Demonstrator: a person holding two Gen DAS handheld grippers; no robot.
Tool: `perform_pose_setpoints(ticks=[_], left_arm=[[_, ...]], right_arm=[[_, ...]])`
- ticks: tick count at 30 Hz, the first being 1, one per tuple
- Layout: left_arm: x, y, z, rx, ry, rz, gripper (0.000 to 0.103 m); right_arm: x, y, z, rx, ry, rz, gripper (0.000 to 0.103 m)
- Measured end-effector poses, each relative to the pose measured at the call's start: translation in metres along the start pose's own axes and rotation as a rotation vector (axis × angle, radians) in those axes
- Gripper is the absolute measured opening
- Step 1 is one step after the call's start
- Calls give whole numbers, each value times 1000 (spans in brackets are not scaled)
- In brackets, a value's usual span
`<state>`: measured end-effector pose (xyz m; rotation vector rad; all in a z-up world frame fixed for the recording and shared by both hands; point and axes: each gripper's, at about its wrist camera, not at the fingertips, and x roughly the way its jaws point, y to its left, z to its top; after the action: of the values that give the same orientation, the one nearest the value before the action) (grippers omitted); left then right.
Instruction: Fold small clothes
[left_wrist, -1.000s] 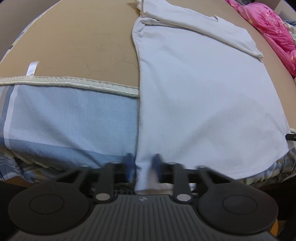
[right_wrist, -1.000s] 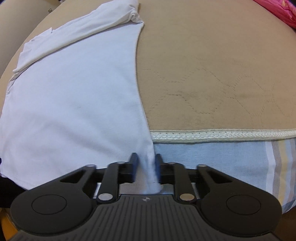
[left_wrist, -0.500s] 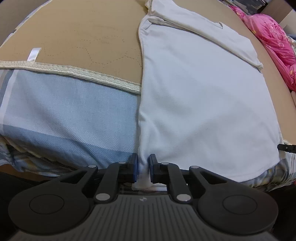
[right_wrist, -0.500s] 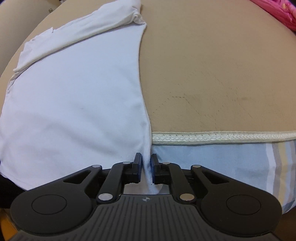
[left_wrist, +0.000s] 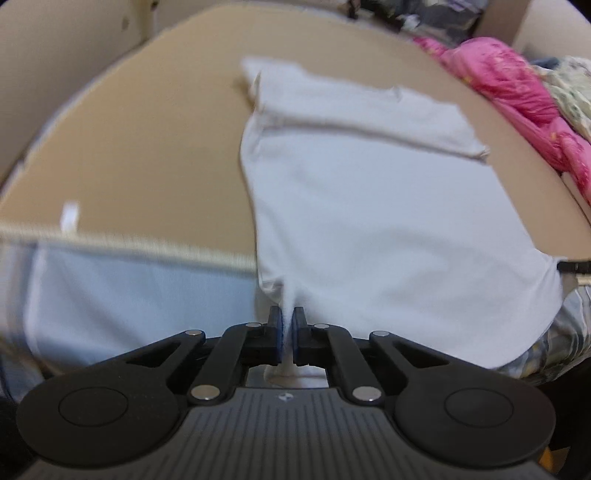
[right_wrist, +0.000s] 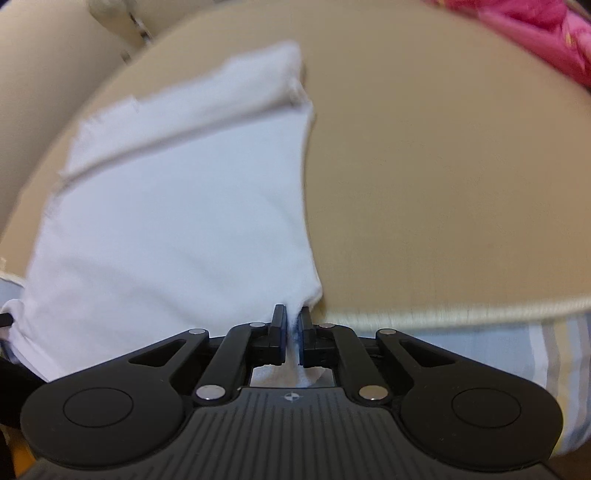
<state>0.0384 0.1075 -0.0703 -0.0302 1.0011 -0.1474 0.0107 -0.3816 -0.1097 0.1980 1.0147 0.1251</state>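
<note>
Hem corners of the white T-shirt (left_wrist: 369, 221) leave the tan quilted mat (left_wrist: 147, 155) as I lift: my left gripper (left_wrist: 287, 332), jaws just closed further, pinches one corner; my right gripper (right_wrist: 291, 336), likewise tightened, clamps the other. Bottom-to-collar fold appears underway; shoulders rest flat.

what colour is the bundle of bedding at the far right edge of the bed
Bright pink bedding, with a faint printed pattern; clearest in the left wrist view.
</note>
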Motion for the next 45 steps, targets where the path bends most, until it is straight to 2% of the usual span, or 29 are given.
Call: perform_pose_setpoints(ticks=[4, 8, 12, 17, 21, 23, 25, 28, 31, 34, 37, 39, 41, 43, 45], left_arm=[[-38, -4, 11, 57, -103, -42, 4], [-84, -4, 17, 58, -196, -104, 4], [-133, 4, 19, 86, -319, -100, 3], [-190, 17, 22, 92, -417, -179, 3], [-215, 18, 23, 97, -436, -229, 4], [-203, 20, 31, 97, -420, -231, 4], [-174, 23, 47, 87, -392, -222, 4], [-110, 35, 82, 40, -315, -218, 4], [-43, 43, 123, 51, -251, -164, 4], [16, 56, 155, 37, -180, -134, 4], [61, 65, 168, 29, -147, -108, 4], [85, 72, 165, -11, -92, -89, 4], [91, 73, 163, -36, -73, -87, 4], [91, 72, 166, -5, -93, -82, 5], [95, 72, 166, -6, -86, -79, 5]], right_arm=[[-35, 4, 6, 61, -119, 57, 5], [-88, 6, 5, 117, -267, 131, 4], [-134, 2, -1, 148, -391, 189, 3], [-181, -14, -18, 261, -489, 262, 3], [-201, -20, -30, 291, -543, 299, 3], [-194, -23, -25, 277, -534, 296, 3], [-169, -27, -10, 280, -500, 277, 3], [-114, -33, 30, 295, -414, 250, 3], [-53, -37, 83, 240, -327, 182, 3], [-1, -34, 119, 230, -246, 123, 3], [40, -32, 133, 226, -201, 77, 3], [62, -32, 127, 226, -189, 69, 3], [75, -29, 122, 264, -143, 37, 3], [74, -25, 125, 275, -175, 54, 3], [80, -20, 128, 236, -175, 22, 3]])
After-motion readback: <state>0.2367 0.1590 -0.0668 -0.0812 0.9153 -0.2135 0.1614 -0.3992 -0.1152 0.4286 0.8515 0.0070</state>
